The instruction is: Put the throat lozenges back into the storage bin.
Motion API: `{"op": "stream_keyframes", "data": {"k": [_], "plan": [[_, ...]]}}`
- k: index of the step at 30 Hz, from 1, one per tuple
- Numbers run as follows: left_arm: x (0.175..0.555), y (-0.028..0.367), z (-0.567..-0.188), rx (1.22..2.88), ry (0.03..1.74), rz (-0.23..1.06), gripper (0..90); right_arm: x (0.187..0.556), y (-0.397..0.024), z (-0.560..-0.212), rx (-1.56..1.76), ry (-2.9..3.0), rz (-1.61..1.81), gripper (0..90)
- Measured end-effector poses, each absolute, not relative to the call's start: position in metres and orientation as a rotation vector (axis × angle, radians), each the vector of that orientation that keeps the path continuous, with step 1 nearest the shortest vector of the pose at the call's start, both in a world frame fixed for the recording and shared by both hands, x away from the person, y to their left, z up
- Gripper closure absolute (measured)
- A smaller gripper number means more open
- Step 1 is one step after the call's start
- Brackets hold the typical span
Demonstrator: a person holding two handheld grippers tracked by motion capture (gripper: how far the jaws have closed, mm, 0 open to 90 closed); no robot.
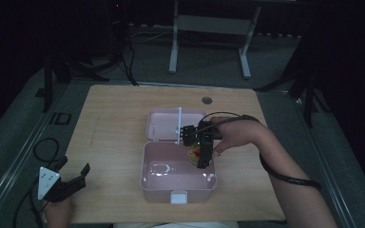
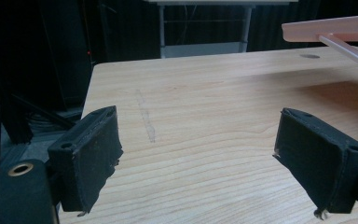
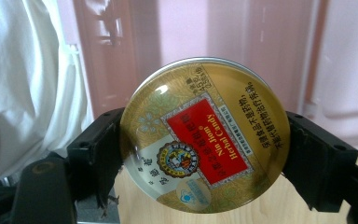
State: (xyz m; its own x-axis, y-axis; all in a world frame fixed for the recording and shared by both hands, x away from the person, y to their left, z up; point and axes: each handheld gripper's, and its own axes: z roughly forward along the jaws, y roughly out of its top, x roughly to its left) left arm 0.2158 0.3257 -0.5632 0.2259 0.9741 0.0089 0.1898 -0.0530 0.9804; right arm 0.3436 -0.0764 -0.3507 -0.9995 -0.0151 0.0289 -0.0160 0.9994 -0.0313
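Candy tin (image 3: 204, 135) clamped in right tool (image 1: 202, 154); left tool (image 2: 207, 163) gapes over wooden table (image 1: 114, 123).

A round gold candy tin (image 3: 204, 135) with a red label is held at frame centre, above an open pink box (image 1: 178, 183).

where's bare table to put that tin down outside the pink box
Bare wood runs left of the pink box, from the left gripper up to the table's far edge. A narrower bare strip lies right of the box. It is crowded over the box's right side, where the right gripper holds the gold candy tin.
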Motion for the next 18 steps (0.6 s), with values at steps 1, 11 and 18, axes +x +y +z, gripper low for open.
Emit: {"op": "stream_keyframes", "data": {"k": [1,11,18], "plan": [[0.216,0.326,-0.563,1.473,1.161,0.962,14.6,0.344,-0.076,-0.354,0.021,-3.103,0.049,20.1],[0.216,0.326,-0.563,1.472,1.156,0.964,14.6,0.346,-0.077,-0.399,0.048,-3.04,0.024,20.1],[0.216,0.326,-0.563,1.474,1.157,0.964,14.6,0.346,-0.077,-0.426,0.05,-3.015,0.037,20.1]]}}
